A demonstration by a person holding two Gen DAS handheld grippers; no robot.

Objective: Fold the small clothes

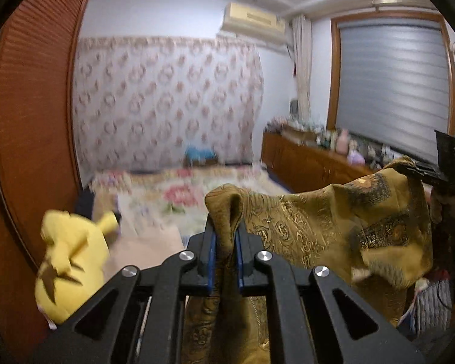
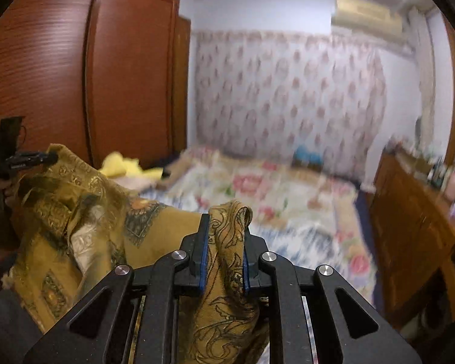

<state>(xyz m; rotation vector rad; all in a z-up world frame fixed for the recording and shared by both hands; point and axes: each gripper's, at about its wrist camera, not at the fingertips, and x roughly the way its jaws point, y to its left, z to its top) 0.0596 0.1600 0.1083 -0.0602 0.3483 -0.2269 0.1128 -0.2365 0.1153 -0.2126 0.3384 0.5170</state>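
The bed [image 1: 173, 194] served as the landmark. Before its near end, above it, the cloth [image 1: 327, 227] hung stretched between the left gripper [image 1: 226, 227] and the right gripper [image 2: 224, 227], one corner pinched in each. A plush toy [image 1: 69, 261] lay at the bed's near left edge. The wardrobe [image 2: 75, 69] stood to the bed's left, the low cabinet [image 1: 306, 163] to its right. Behind the bed rose the wall [image 1: 166, 97], with the air conditioner [image 1: 251, 19] mounted high on it.
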